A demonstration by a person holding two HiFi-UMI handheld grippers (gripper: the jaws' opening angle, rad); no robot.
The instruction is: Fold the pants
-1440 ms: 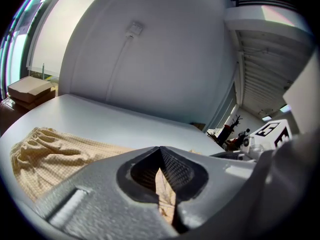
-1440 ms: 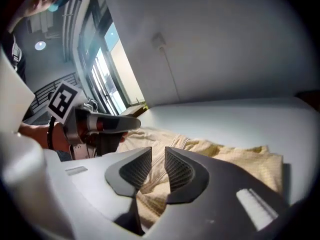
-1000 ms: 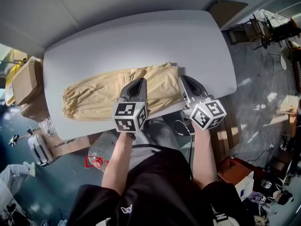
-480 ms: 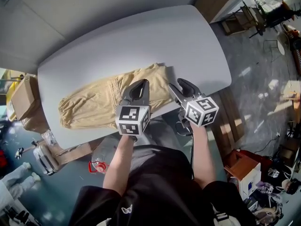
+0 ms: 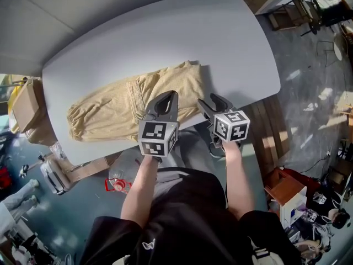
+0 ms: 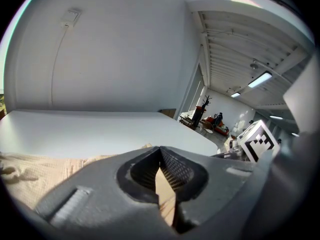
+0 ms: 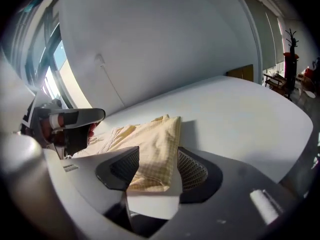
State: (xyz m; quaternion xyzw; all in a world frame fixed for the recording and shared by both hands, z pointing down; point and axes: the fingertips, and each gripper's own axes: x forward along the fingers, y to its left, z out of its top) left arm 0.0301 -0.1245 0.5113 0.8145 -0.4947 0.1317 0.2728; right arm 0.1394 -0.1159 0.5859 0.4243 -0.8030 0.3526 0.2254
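Beige pants (image 5: 127, 106) lie flat lengthwise on the white table (image 5: 165, 32), cuffs at the left. My left gripper (image 5: 170, 94) sits over their near edge, jaws shut with a strip of beige cloth (image 6: 165, 191) between the pads. My right gripper (image 5: 210, 100) hovers at the pants' near right corner by the table edge. Its jaws have just been opening and now stand open. In the right gripper view the right gripper (image 7: 159, 156) has the pants (image 7: 155, 144) lying below and ahead of its jaws, untouched by the pads.
The table's near edge runs just under both grippers. Cardboard boxes (image 5: 25, 101) stand on the floor at the left. A plastic bottle (image 5: 118, 178) lies below the table edge. Chairs and clutter (image 5: 309, 10) fill the floor at the right.
The right gripper's jaws have opened and it has dropped lower toward the table's near edge, off the cloth. The left gripper stays shut and has shifted slightly along the pants.
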